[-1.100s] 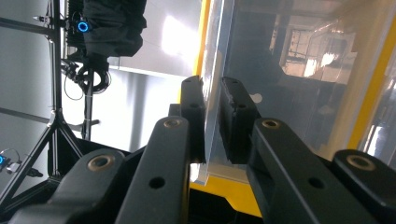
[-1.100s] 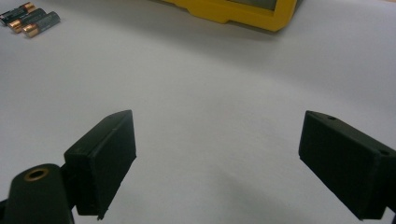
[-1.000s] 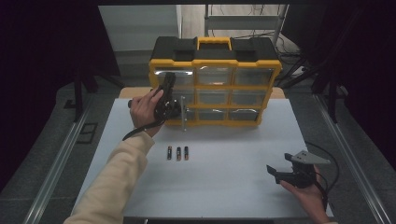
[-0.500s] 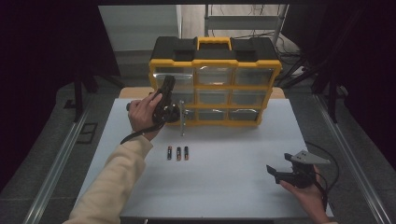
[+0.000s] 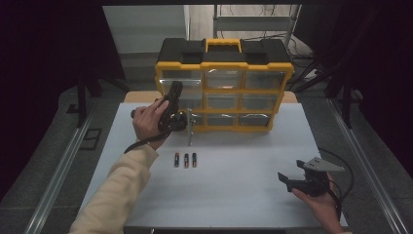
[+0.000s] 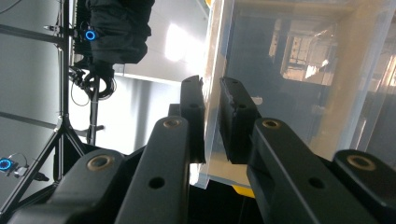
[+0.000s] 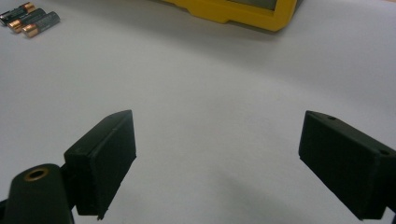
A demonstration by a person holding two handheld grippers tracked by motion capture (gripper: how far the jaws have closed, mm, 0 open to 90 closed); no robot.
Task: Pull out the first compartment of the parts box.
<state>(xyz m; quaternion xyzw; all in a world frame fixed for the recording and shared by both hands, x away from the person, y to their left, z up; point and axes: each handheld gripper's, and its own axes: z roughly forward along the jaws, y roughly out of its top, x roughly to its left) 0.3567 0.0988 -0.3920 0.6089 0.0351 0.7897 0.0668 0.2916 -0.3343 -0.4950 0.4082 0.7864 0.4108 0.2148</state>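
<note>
Clear plastic drawer (image 6: 280,93), drawn from the yellow organizer (image 5: 224,83) at the desk's far edge, pinched by left gripper (image 6: 212,121). Right gripper (image 7: 215,163) wide, empty, unmoved. No legible writing. Batteries (image 5: 185,160) mid-desk.

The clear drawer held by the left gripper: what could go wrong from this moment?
1. The left gripper pinches only the thin front wall of the clear drawer; it may slip.
2. The drawer, pulled out of the organizer, could tip.
3. The batteries lie just below and might be knocked.
</note>
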